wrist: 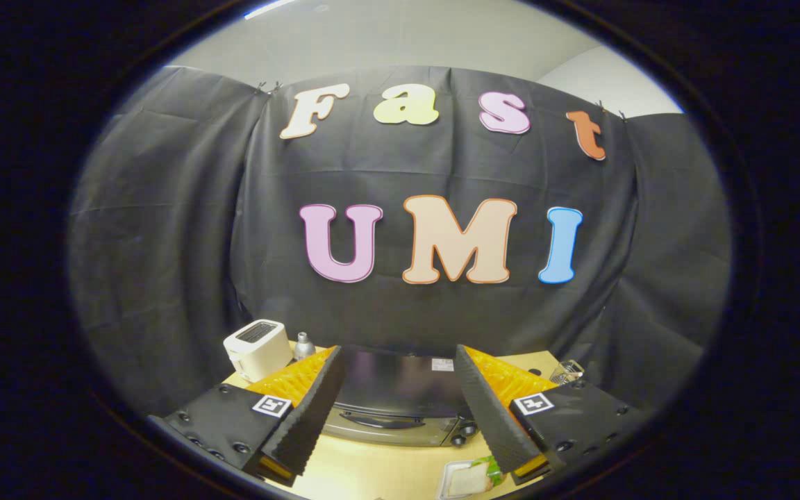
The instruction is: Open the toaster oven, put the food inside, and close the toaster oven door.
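Gripper view looks down along the jaws, which stand wide apart and hold nothing; the gripper (pixel 400 410) hangs above the counter (pixel 372 472) with the toaster oven (pixel 400 399) framed in the gap between its two fingers. The oven sits just ahead of the fingers, dark top towards the camera, and its door (pixel 389 423) looks shut: the curved handle lies flat against the front face and no opening shows below it. Knobs sit at the right end of that front.

The food (pixel 471 479), what looks like a sandwich with some green in a pale tray, rests on the counter nearer than the oven, just beside the right finger's tip and untouched. Beyond the left finger stand a white pop-up toaster (pixel 259 348) and a small grey shaker (pixel 303 345); beyond the right finger lies something clear and glassy (pixel 567 371), too small to name.

By my reading, the task is at its very start. No step is done: the door is not yet opened, the food is still outside, and closing comes last. The handle seems the first thing to reach for.
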